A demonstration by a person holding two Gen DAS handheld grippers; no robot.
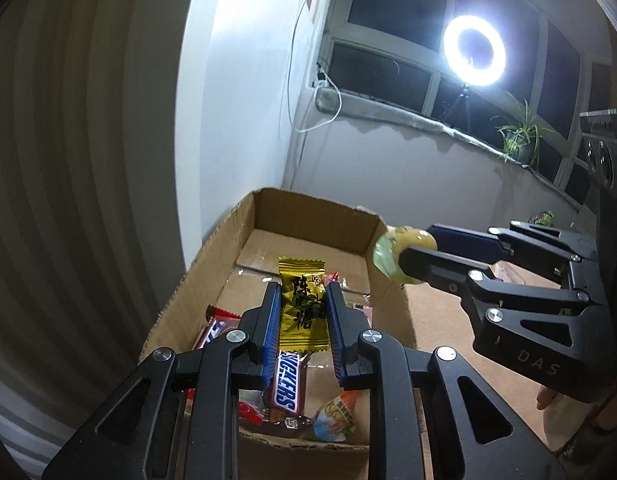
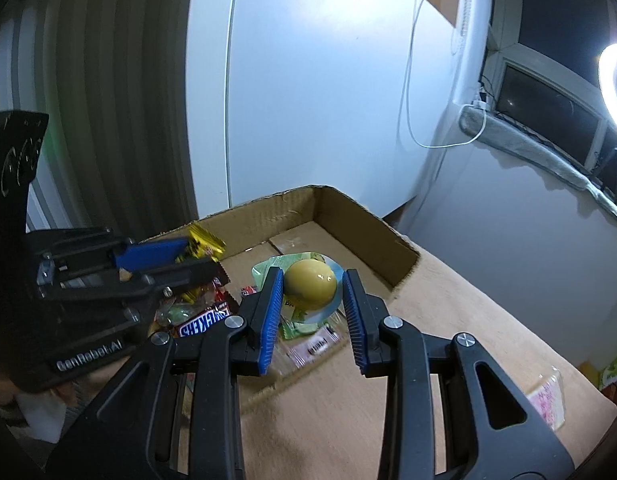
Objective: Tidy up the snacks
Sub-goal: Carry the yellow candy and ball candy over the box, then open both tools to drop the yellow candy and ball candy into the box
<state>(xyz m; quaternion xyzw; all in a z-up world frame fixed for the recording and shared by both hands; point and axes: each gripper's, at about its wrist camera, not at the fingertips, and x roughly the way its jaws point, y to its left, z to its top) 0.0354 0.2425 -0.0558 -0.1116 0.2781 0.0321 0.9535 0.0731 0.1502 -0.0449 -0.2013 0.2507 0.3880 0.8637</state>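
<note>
My left gripper (image 1: 302, 304) is shut on a yellow candy packet (image 1: 301, 307) with dark Chinese print, held above the open cardboard box (image 1: 316, 216). In the box lie a Snickers bar (image 1: 286, 384), red wrappers and a jelly cup (image 1: 336, 420). My right gripper (image 2: 313, 292) is shut on a yellow round jelly cup (image 2: 310, 290) with a pale green lid, over the box (image 2: 368, 232) near its right wall. The right gripper also shows in the left wrist view (image 1: 412, 258), and the left gripper in the right wrist view (image 2: 188, 256).
The box stands on a wooden table (image 2: 448, 320) against a white wall. A pink-printed clear packet (image 2: 548, 400) and a green packet (image 2: 616, 368) lie at the table's right edge. A ring light (image 1: 474, 50) and a plant (image 1: 520, 136) stand by the window.
</note>
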